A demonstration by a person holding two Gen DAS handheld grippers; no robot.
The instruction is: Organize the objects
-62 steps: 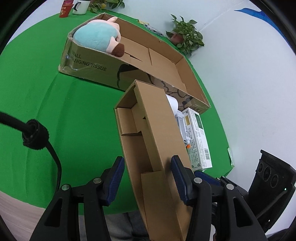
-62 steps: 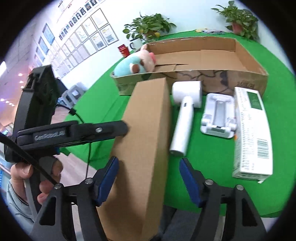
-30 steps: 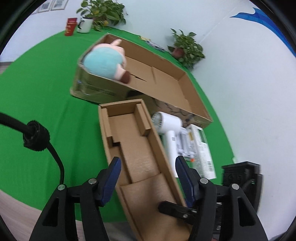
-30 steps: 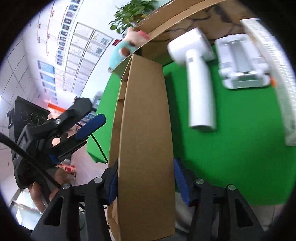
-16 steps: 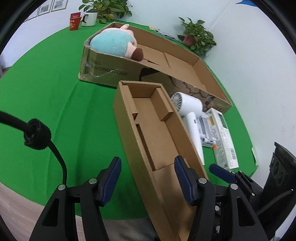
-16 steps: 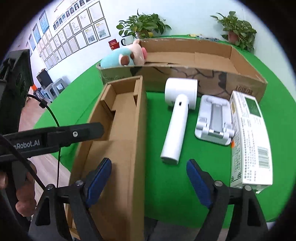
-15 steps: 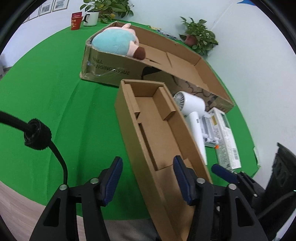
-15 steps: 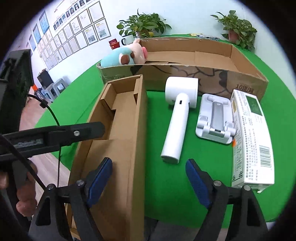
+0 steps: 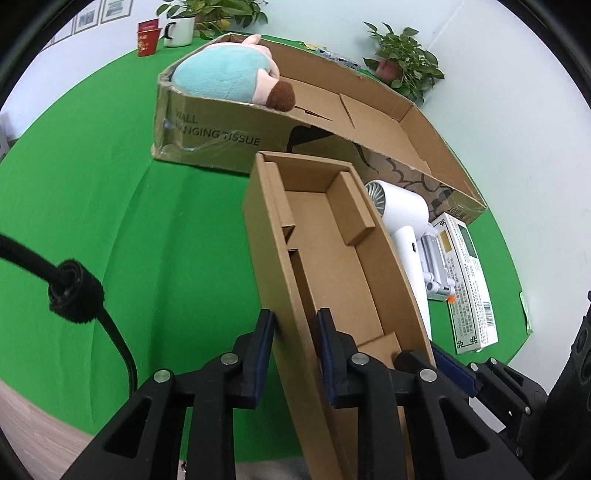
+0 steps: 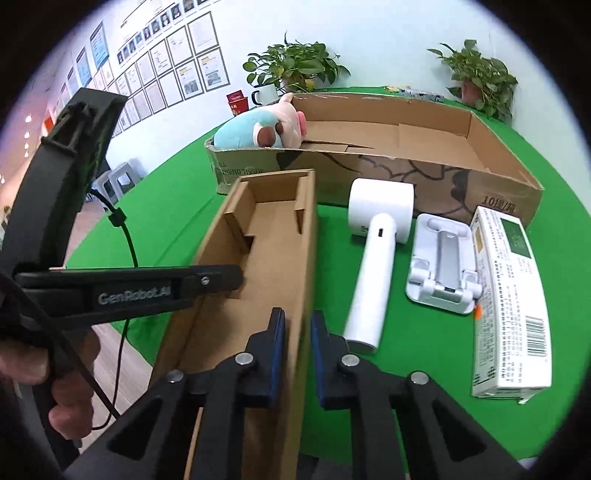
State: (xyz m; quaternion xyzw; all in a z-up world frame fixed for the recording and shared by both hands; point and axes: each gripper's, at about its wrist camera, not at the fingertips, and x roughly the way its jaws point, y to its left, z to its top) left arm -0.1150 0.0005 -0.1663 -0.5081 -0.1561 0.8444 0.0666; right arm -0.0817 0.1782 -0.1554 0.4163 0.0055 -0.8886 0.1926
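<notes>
A long narrow open cardboard box (image 9: 332,258) (image 10: 266,258) lies on the green table, open side up. My left gripper (image 9: 295,339) is shut on its left wall near the front end. My right gripper (image 10: 297,339) is shut on its right wall. Right of the box lie a white hair dryer (image 10: 373,266) (image 9: 402,218), a white phone stand (image 10: 441,266) and a white carton (image 10: 509,295) (image 9: 465,277). A large flat cardboard box (image 10: 424,147) (image 9: 207,129) behind holds a blue and pink plush toy (image 9: 229,77) (image 10: 258,129).
Potted plants (image 10: 295,70) (image 9: 406,62), a red pack (image 9: 147,37) and a mug (image 9: 177,29) stand at the table's far edge. The table's front edge is close beneath the grippers. A black cable (image 9: 74,295) hangs at the left.
Both grippers were open around the narrow box; now each has shut on one of its side walls. The box, earlier tilted on its side, lies open side up.
</notes>
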